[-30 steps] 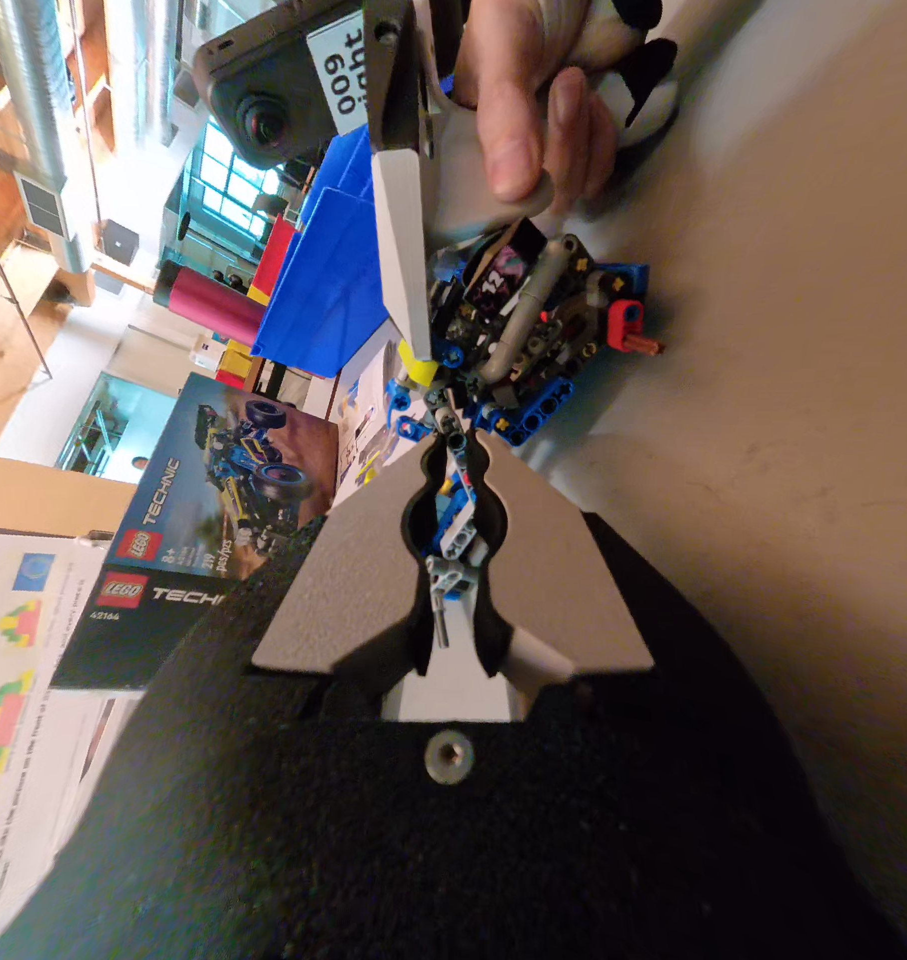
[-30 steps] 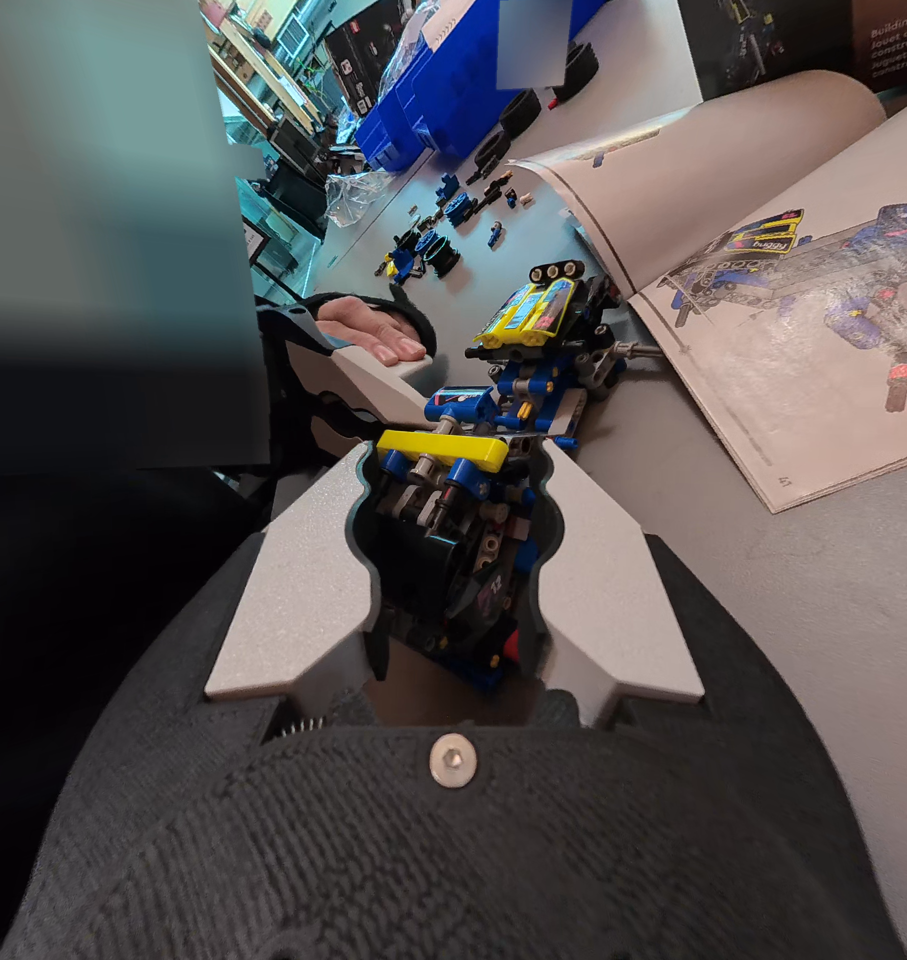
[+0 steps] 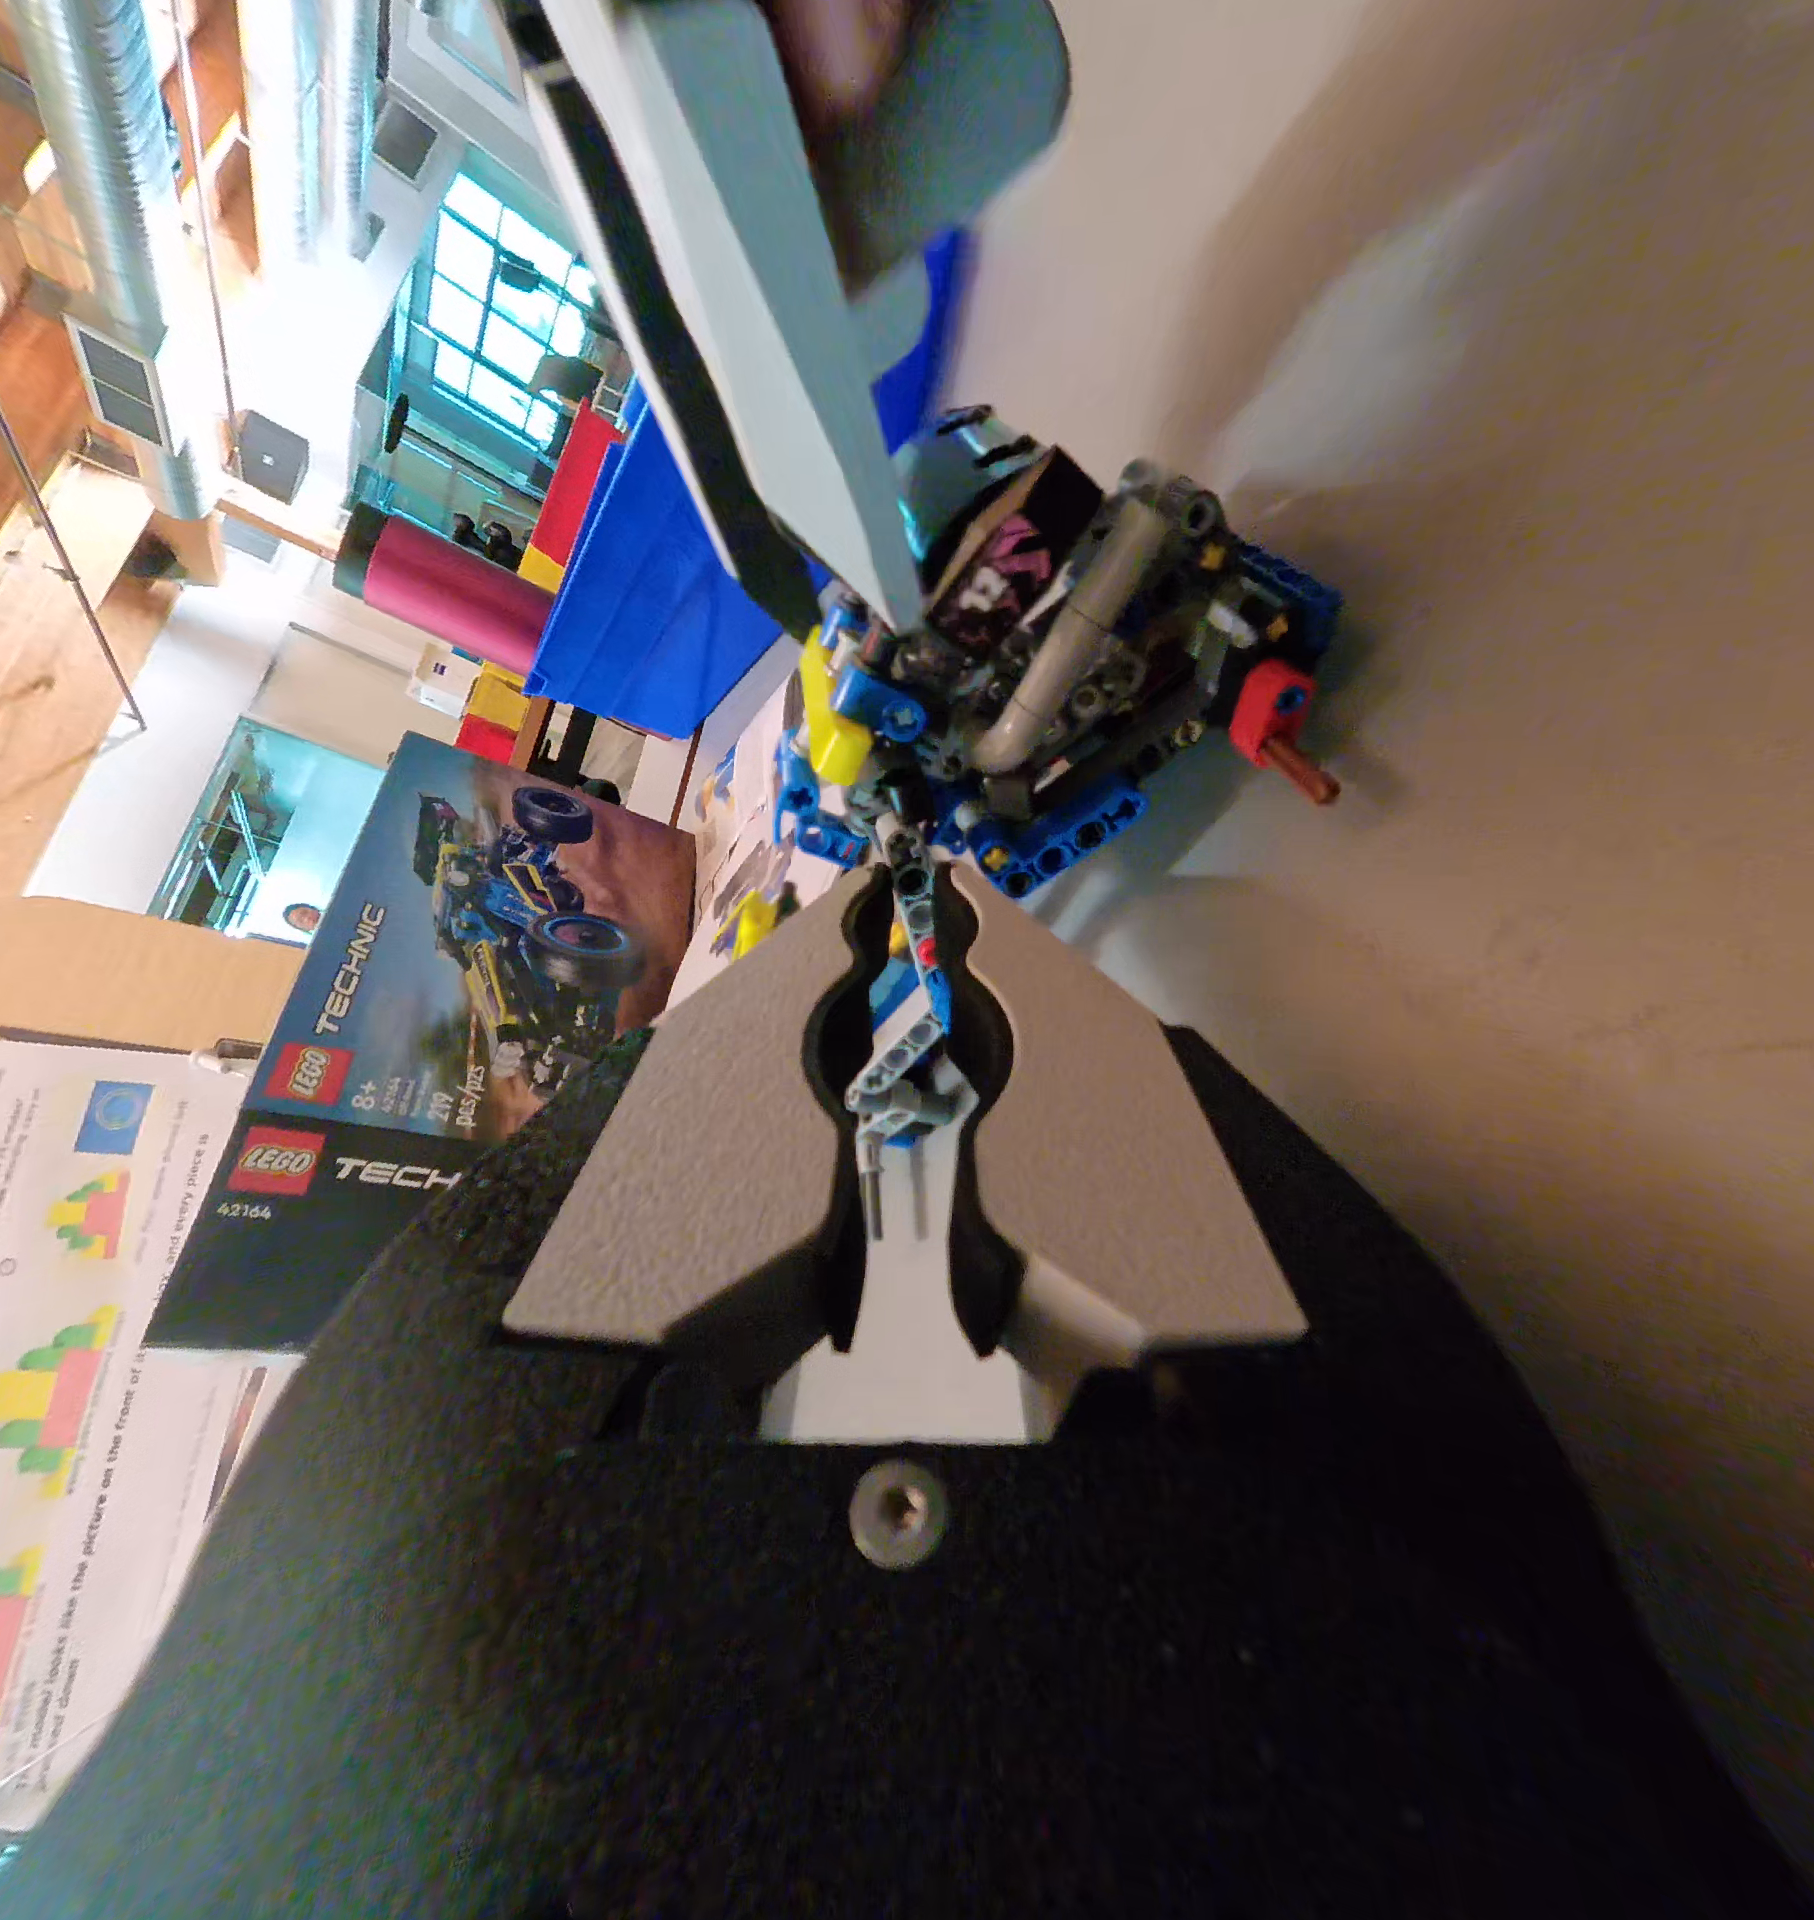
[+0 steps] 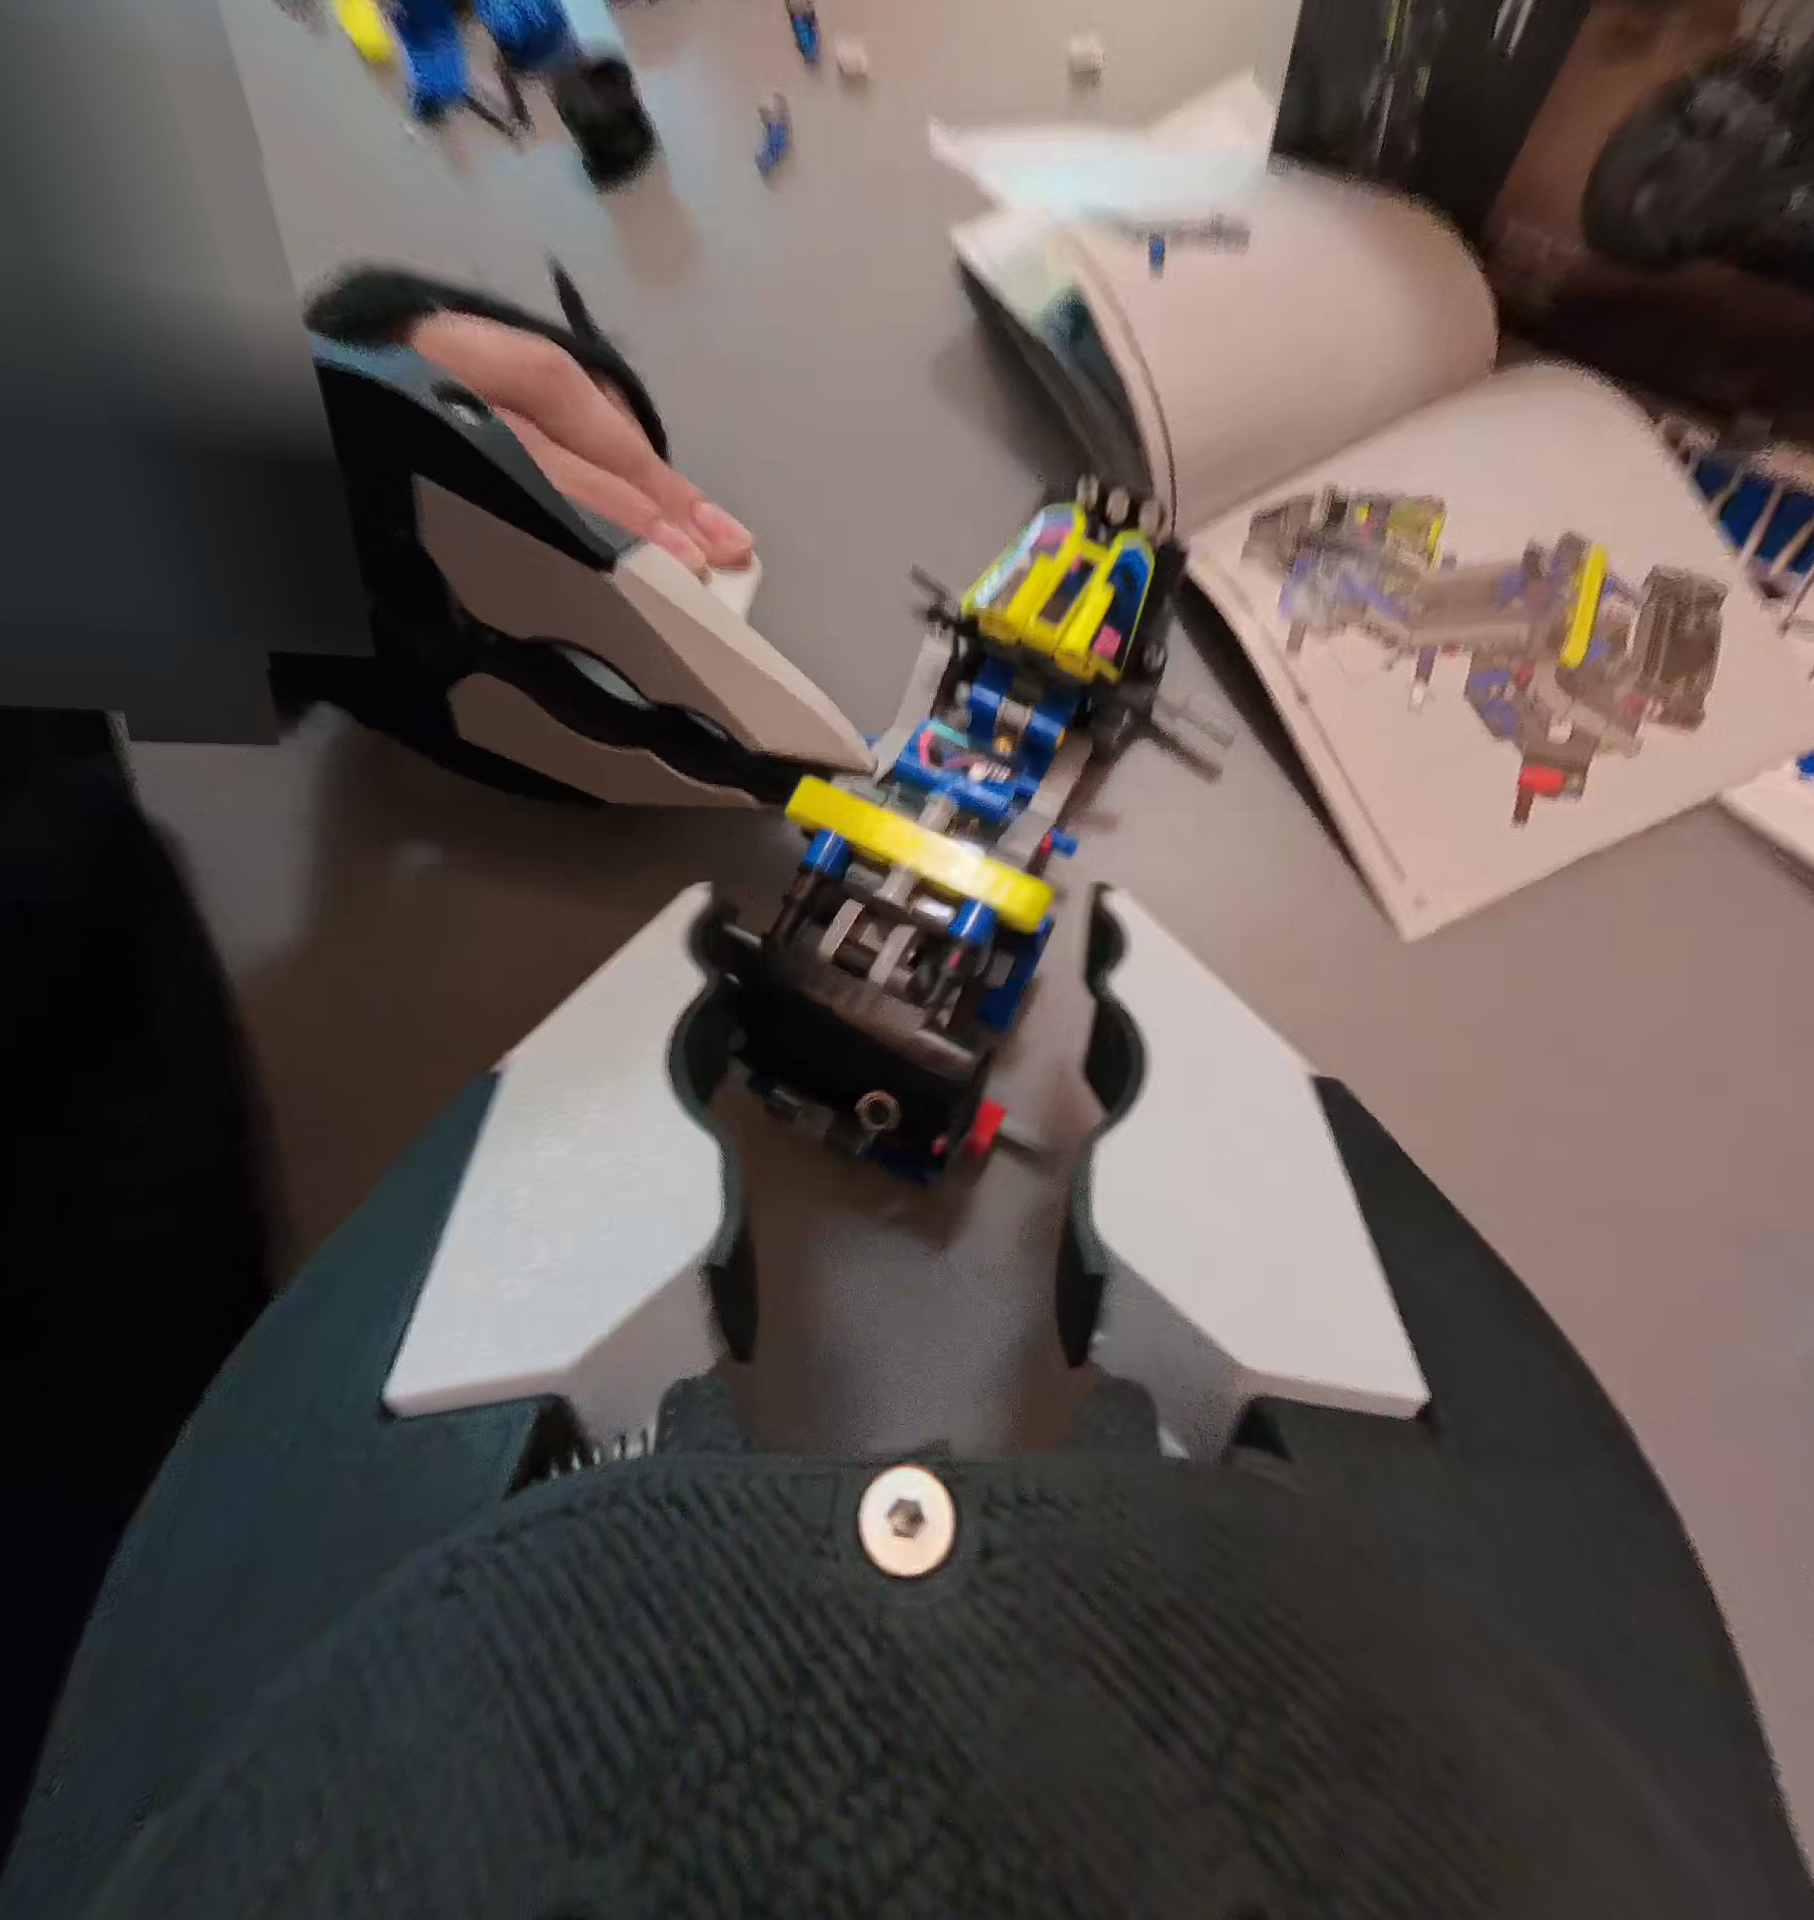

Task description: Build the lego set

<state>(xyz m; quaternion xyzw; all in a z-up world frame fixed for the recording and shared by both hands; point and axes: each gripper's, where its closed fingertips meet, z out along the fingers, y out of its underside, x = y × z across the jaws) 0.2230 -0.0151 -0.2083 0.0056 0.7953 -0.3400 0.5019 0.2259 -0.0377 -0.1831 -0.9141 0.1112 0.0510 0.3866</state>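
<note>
Grey beam of the toy car (image 3: 1038, 665) sits clenched in your left gripper (image 3: 913, 894), steadying it; your right gripper (image 4: 898, 914) straddles it, released

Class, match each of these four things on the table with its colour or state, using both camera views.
Things:
1. left gripper
2. right gripper
3. instruction booklet
4. crossbar on the toy car

States:
A. yellow
B. lying open
C. fingers spread wide, clear of the car's sides
D. clamped on a thin grey beam at the car's end

Pairs: 1-D, 2-C, 3-B, 4-A
</note>
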